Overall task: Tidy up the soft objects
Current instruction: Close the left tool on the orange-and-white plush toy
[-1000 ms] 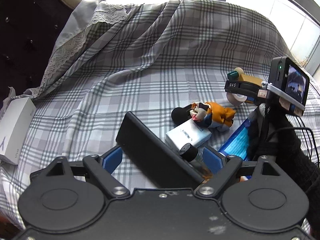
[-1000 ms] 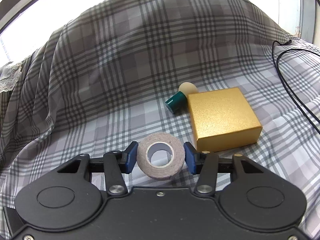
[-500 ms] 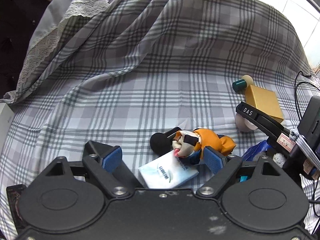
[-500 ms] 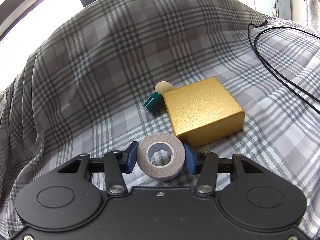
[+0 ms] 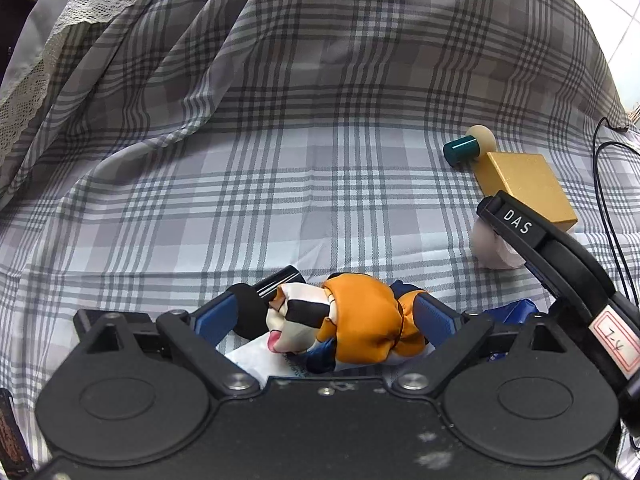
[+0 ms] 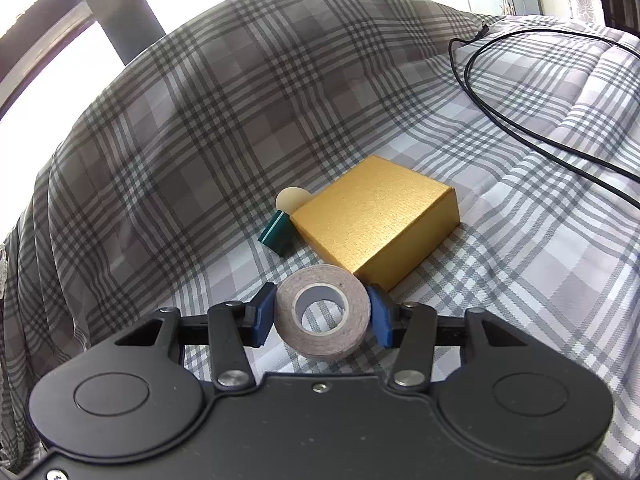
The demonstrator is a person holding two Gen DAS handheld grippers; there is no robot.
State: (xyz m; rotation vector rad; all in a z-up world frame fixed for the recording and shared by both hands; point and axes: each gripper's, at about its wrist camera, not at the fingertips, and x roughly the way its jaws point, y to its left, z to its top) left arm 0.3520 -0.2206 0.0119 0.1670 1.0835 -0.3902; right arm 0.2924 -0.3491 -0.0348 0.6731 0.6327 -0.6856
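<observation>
The left gripper (image 5: 326, 314) has just been opening; its blue pads straddle the orange satin stuffed doll (image 5: 352, 324) on the plaid bedsheet (image 5: 280, 184) without pressing. The right gripper (image 6: 322, 316) clamps the brown tape roll (image 6: 322, 316); gold cardboard box (image 6: 376, 226) at one o'clock. Next, I judge: close on the doll

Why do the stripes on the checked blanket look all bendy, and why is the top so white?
Left wrist view: the fisheye lens bows the grey plaid bedspread into a dome, though everything stays sharp. Right wrist view: the same bending, and daylight through the window behind burns out to plain white, leaving the draped upper fabric darker.
</observation>
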